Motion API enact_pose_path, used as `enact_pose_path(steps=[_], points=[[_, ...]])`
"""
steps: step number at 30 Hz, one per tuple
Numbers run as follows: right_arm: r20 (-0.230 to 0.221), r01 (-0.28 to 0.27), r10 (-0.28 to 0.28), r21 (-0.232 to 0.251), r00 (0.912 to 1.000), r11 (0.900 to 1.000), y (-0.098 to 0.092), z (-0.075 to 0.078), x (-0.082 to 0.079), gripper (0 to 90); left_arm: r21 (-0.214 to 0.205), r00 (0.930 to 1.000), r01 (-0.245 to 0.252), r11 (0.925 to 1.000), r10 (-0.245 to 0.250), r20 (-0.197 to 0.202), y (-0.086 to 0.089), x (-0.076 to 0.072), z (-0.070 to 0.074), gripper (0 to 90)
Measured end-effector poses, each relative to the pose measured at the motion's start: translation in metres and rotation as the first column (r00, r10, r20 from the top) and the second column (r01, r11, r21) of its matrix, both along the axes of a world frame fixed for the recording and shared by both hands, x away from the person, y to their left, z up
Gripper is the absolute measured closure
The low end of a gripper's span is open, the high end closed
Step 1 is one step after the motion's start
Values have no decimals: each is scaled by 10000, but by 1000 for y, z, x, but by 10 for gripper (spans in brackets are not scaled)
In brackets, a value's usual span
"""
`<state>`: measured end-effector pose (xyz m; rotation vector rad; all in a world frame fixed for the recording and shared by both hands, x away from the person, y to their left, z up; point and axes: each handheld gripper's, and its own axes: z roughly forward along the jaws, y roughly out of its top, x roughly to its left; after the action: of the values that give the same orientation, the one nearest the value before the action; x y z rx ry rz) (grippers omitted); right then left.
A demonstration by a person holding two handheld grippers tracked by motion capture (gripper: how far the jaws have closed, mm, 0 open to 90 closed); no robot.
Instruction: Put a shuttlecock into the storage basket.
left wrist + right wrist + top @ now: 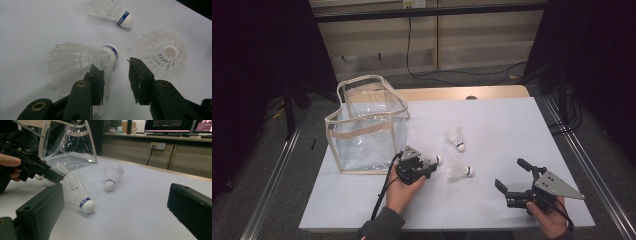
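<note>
Looking along your left gripper (116, 72) in its own view, you get what the high view hides — a white shuttlecock (82, 62) lying on its side on the table (30, 25), cork with a blue band pointing away, its feather skirt against the inner face of the left-hand jaw. The jaws stand partly apart; the other jaw has a gap to the shuttlecock, so nothing is pinched. From above, that gripper (424, 165) covers nearly all of it, leaving just the cork tip in sight. Your right gripper (512, 175) rests near the table's front edge, jaws spread wide around nothing. Farther off lie a second shuttlecock (459, 172) just beside the left gripper and a third one (456, 137) beyond it — then the clear bag (367, 125), standing open at the far left.
</note>
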<state>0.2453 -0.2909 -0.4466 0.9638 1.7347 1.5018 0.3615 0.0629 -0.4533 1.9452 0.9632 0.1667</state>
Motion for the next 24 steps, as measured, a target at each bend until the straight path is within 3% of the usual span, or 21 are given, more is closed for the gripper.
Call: enact_pose_path(steps=[6, 11, 16, 24], points=[[-5, -18, 18, 32, 10000, 10000, 0, 0, 0, 7, -10, 10000, 4, 10000, -4, -56, -1, 3, 0, 717], [34, 7, -7, 63, 10000, 10000, -1, 0, 0, 6, 286, 9998, 114, 9995, -109, -170, -1, 5, -2, 748], [-15, -13, 13, 91, 10000, 10000, -2, 0, 0, 6, 285, 10000, 35, 9996, -34, -64, -3, 6, -1, 750], [-26, 5, -4, 129, 10000, 9999, -2, -1, 2, 6, 150, 9994, 49, 9999, -44, -343, -2, 9, -3, 788]])
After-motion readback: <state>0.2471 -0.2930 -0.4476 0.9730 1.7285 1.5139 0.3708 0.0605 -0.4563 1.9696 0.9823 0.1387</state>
